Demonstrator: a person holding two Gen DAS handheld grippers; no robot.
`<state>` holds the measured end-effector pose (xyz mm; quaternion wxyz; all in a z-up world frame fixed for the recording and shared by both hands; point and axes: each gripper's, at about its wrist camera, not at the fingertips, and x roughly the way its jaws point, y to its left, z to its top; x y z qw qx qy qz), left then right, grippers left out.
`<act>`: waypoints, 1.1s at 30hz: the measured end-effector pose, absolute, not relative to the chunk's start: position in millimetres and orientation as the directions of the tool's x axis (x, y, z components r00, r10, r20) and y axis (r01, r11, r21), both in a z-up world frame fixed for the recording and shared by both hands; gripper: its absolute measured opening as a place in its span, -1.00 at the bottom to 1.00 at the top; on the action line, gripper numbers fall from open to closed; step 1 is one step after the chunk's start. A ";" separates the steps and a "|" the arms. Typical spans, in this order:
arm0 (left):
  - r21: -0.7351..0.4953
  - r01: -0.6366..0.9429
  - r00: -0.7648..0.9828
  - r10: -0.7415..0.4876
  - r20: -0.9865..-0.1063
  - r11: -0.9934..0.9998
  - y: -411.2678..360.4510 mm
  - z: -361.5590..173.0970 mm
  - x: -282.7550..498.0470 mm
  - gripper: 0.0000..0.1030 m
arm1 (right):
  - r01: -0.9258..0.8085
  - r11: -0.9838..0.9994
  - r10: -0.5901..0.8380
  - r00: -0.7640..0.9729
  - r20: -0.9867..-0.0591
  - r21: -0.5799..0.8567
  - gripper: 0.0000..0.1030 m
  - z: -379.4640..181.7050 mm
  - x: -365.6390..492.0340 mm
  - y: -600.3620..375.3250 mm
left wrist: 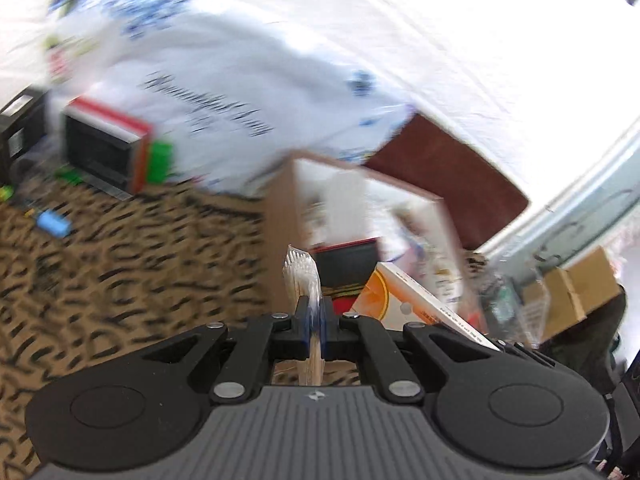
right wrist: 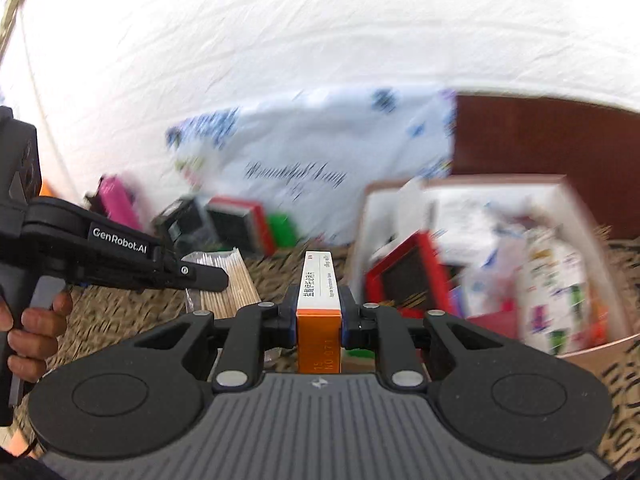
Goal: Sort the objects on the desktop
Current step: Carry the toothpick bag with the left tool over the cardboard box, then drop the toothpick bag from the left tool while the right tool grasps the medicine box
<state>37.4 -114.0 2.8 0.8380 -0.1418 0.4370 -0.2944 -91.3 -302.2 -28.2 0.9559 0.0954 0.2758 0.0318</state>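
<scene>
**A:** What have you got hold of?

**B:** My left gripper has its fingers pressed fully together on a clear packet of cotton swabs, pinched on edge, the top of it sticking out past the tips. My right gripper is closed on a narrow orange-and-white medicine box, gripped across its slim sides, long end pointing away from me.

**A:** And where do they go?

**B:** I'd guess the open cardboard box at about two o'clock from my right wrist. It is already crowded with a red-framed black item and printed packets.

**A:** What worries you?

**B:** Three things. The packet is thin, slick plastic held by a sliver, so it could slide out or fold over if I swing hard. The medicine box juts well ahead of my fingers; it could catch the cardboard rim and twist in my grip. And both hands are close: my left gripper shows at nine o'clock in the right view, so they could knock together above the patterned tabletop.
</scene>
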 end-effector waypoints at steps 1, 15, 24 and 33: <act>-0.498 0.388 0.441 -0.630 -0.639 0.776 -122.5 6.5 37.6 -0.97 | 0.007 0.980 0.095 0.856 -0.508 0.197 -0.67 -24.4 -93.4 -309.7; -0.450 0.483 0.378 -0.642 -0.667 0.751 -212.1 -2.7 71.4 -0.97 | 0.145 0.966 -0.030 0.888 -0.460 0.216 -0.67 -13.9 -56.9 -395.9; -0.390 0.433 0.391 -0.559 -0.731 0.813 -213.1 -38.8 89.8 0.72 | 0.170 0.985 -0.140 0.748 -0.649 -0.017 -0.06 -83.1 -18.1 -386.2; -0.404 0.385 0.402 -0.545 -0.736 0.830 -203.8 -44.7 90.0 0.76 | 0.225 0.972 -0.212 0.744 -0.634 -0.061 0.51 -81.9 -36.9 -386.9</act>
